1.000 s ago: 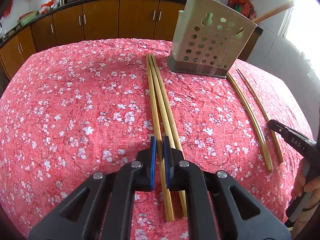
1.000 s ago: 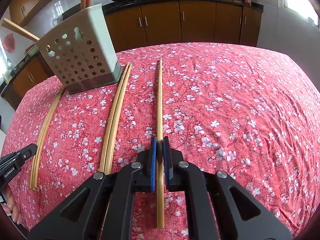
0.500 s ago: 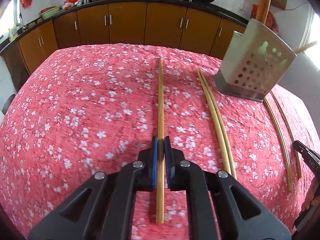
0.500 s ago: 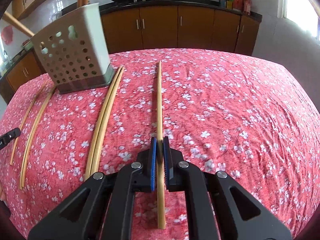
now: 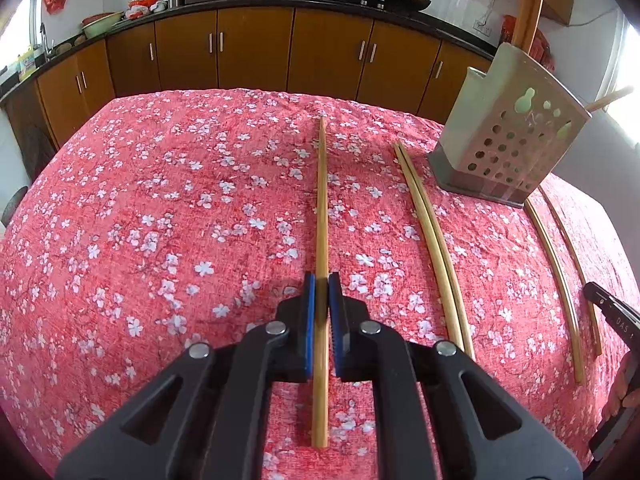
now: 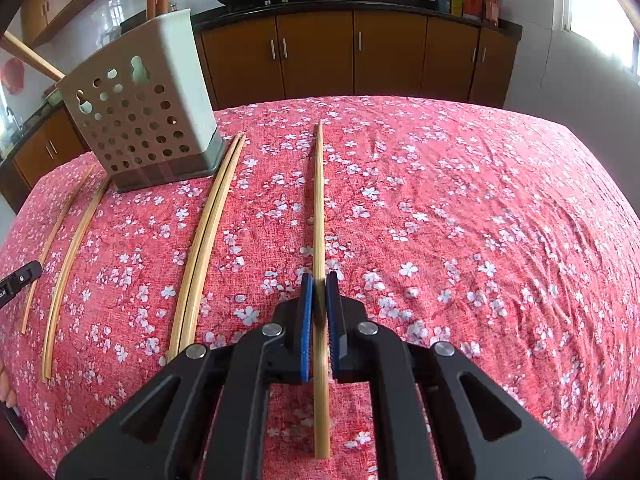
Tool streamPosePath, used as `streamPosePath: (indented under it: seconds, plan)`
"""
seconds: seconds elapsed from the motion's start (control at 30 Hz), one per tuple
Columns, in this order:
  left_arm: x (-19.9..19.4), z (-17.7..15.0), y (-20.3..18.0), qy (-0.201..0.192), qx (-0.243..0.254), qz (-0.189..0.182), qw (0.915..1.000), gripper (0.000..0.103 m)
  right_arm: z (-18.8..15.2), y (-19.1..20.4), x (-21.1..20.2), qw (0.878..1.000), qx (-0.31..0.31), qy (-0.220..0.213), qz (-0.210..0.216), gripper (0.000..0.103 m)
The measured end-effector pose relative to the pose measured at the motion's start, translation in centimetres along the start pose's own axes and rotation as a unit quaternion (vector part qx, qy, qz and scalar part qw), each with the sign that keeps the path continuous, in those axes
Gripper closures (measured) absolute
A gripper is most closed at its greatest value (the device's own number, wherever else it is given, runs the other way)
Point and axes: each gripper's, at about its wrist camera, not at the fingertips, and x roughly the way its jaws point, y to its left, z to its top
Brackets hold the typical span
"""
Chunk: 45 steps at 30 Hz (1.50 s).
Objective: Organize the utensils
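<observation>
My left gripper point(image 5: 321, 292) is shut on a bamboo chopstick point(image 5: 322, 200) and holds it above the red flowered tablecloth point(image 5: 160, 220). My right gripper point(image 6: 316, 292) is shut on another bamboo chopstick point(image 6: 319, 200) in the same way. A grey perforated utensil holder point(image 5: 508, 144) stands at the far right in the left wrist view and at the far left in the right wrist view point(image 6: 140, 108), with wooden utensils sticking out of it. A pair of chopsticks point(image 5: 432, 240) lies beside the holder; it also shows in the right wrist view point(image 6: 208, 232).
Two more chopsticks point(image 5: 560, 276) lie on the holder's other side, seen also in the right wrist view point(image 6: 68, 256). Brown kitchen cabinets point(image 5: 256, 52) and a counter with pans stand behind the table. The other gripper's tip point(image 5: 612, 312) shows at the right edge.
My left gripper has lifted one chopstick off the cloth and swung left, away from the holder. My right gripper has kept its chopstick and shifted slightly.
</observation>
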Motion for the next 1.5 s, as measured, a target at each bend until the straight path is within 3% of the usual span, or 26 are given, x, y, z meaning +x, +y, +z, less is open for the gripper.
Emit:
streamPosePath:
  seconds: [1.5]
  plan:
    - [-0.02,0.04,0.28,0.001,-0.005,-0.006,1.0000,0.093,-0.01,-0.26,-0.01,1.000,0.002,0.000,0.002,0.095]
